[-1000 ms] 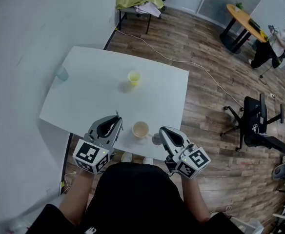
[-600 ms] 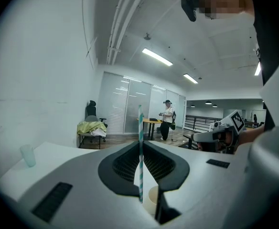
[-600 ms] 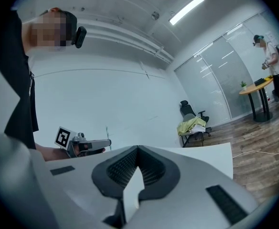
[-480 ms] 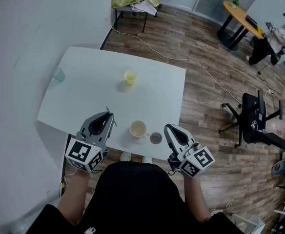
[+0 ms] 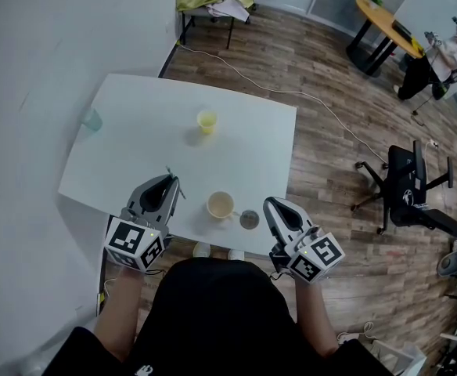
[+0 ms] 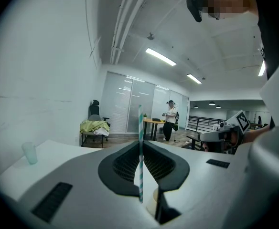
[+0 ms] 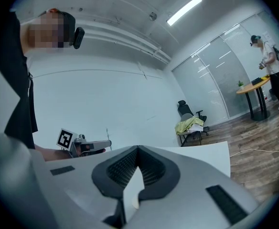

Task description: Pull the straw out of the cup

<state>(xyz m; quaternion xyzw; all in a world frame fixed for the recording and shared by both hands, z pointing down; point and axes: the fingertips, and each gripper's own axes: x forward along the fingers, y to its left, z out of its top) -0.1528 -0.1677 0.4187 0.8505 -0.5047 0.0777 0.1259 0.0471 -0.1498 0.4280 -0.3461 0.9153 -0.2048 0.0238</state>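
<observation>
**Straw out of the cup, held clear on the left**

Compared with a second ago, the left gripper (image 5: 169,180) sits further toward 9 o'clock, away from the cup. The right gripper (image 5: 274,204) has backed off toward 3 o'clock, uncovering a small dark round disc (image 5: 249,220). Over the last half second little has shifted.

The left gripper's jaws are pinched on a teal-and-white striped straw (image 6: 140,147), which stands upright between them and rises above their tips. The right gripper's jaws are pressed together with nothing between them.

The cream paper cup (image 5: 221,205) stands on the white table (image 5: 150,131) at 3 o'clock of the left gripper, apart from the straw. The disc lies just beside the cup at 4 o'clock. Both grippers hang over the table's near edge, the right one by the near right corner with wooden floor (image 5: 330,155) beyond it. Toward 12 o'clock the tabletop lies bare up to a yellow cup (image 5: 206,121). A pale green translucent cup (image 5: 93,120) stands at 10 o'clock by the left edge.
</observation>
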